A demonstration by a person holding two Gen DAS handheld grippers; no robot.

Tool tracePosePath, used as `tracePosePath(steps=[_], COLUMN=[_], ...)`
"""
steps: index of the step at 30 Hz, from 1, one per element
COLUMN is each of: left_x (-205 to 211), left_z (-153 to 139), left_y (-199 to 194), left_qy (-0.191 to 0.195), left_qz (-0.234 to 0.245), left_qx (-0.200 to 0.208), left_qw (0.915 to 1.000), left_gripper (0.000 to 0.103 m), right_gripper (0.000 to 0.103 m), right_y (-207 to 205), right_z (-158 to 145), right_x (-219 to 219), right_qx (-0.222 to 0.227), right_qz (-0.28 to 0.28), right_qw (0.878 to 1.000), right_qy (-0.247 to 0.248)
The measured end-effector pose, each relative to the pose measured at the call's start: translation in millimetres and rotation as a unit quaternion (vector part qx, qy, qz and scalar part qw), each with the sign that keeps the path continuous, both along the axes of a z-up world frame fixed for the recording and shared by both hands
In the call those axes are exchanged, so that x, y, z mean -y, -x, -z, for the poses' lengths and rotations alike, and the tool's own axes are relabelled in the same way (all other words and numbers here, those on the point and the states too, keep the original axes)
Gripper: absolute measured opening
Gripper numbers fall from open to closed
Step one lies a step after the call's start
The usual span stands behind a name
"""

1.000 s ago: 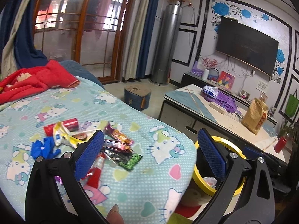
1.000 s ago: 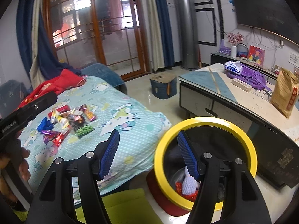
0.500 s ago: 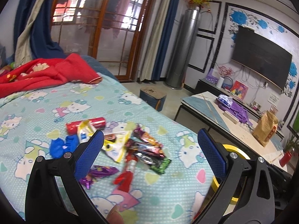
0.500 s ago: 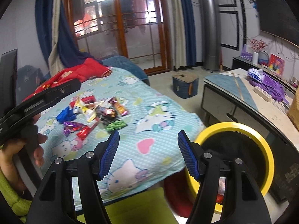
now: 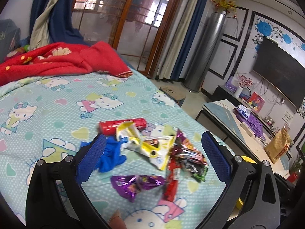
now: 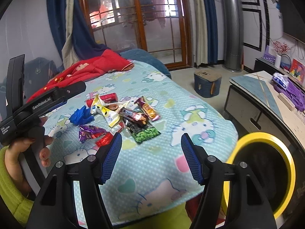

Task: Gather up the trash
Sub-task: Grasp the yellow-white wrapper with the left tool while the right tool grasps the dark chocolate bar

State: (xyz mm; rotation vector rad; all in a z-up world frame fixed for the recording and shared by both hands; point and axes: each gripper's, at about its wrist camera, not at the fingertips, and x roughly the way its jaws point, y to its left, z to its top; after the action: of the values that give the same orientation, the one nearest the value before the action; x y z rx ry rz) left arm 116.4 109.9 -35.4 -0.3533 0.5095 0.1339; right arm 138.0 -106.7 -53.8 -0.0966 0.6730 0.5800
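Several snack wrappers lie in a pile on the cartoon-cat bedsheet (image 5: 47, 114): a red tube (image 5: 122, 126), a yellow-white wrapper (image 5: 152, 148), a crumpled blue piece (image 5: 110, 156), a purple wrapper (image 5: 137, 183) and a red wrapper (image 5: 171, 183). My left gripper (image 5: 154, 158) hovers open over this pile, with nothing between its blue pads. In the right wrist view the same pile shows a green packet (image 6: 146, 133) nearest. My right gripper (image 6: 151, 152) is open and empty, a little short of the pile. The yellow-rimmed bin (image 6: 257, 134) stands by the bed's right corner.
A red blanket (image 5: 57, 61) lies at the far end of the bed. A low table (image 6: 266, 99) with a purple cloth stands right of the bin. A blue stool (image 6: 207, 84) sits on the floor beyond. A hand (image 6: 24, 152) holds the left tool's handle.
Both views have swung left, away from the bin and toward the wrapper pile. The pile now looks larger and closer between the left fingers. Both jaws stayed open.
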Motion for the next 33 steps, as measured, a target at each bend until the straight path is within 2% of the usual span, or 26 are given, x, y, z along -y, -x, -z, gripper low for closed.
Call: tracePosePath(steps=[4, 8, 11, 13, 18, 20, 27, 31, 33], left_x=[-17.1, -28.3, -36.7, -40.9, -45.2, -45.6, -41.2, -39.8, -39.2], left_z=[3.8, 6.4, 7.0, 6.9, 10.6, 14.5, 26.2, 34.5, 34.9], left_y=[-4.1, -11.8, -21.4, -29.9, -57.8, -65.1, -82.1, -87.0, -86.2], left_qy=[0.017, 0.028, 0.031, 0.031, 0.004, -0.001, -0.014, -0.026, -0.031], left_qz=[0.004, 0.012, 0.019, 0.023, 0.051, 0.056, 0.059, 0.047, 0.043], left_qx=[-0.013, -0.025, -0.034, -0.041, -0.076, -0.089, -0.117, -0.128, -0.126], left_qw=[0.9998, 0.9992, 0.9987, 0.9984, 0.9958, 0.9945, 0.9913, 0.9903, 0.9907], left_gripper=[0.092, 0.081, 0.075, 0.074, 0.07, 0.06, 0.055, 0.038, 0.036], right_gripper=[0.056, 0.05, 0.049, 0.049, 0.049, 0.049, 0.044, 0.039, 0.035], right_y=[-12.7, -27.9, -36.8, -42.2, -52.5, -55.8, -64.1, -65.3, -65.3], right_z=[4.6, 9.6, 12.3, 13.2, 14.4, 16.4, 28.5, 32.8, 34.4], right_x=[-19.2, -33.7, -41.2, -46.6, -59.5, -63.1, -72.3, -74.2, -73.3], right_qx=[0.002, -0.002, -0.007, -0.007, -0.004, -0.004, -0.02, -0.027, -0.028], right_qz=[-0.014, -0.022, -0.025, -0.029, -0.037, -0.038, -0.046, -0.049, -0.049], right_qw=[1.0, 1.0, 0.999, 0.999, 0.998, 0.998, 0.997, 0.997, 0.997], right_qy=[0.013, 0.02, 0.025, 0.029, 0.043, 0.047, 0.056, 0.055, 0.055])
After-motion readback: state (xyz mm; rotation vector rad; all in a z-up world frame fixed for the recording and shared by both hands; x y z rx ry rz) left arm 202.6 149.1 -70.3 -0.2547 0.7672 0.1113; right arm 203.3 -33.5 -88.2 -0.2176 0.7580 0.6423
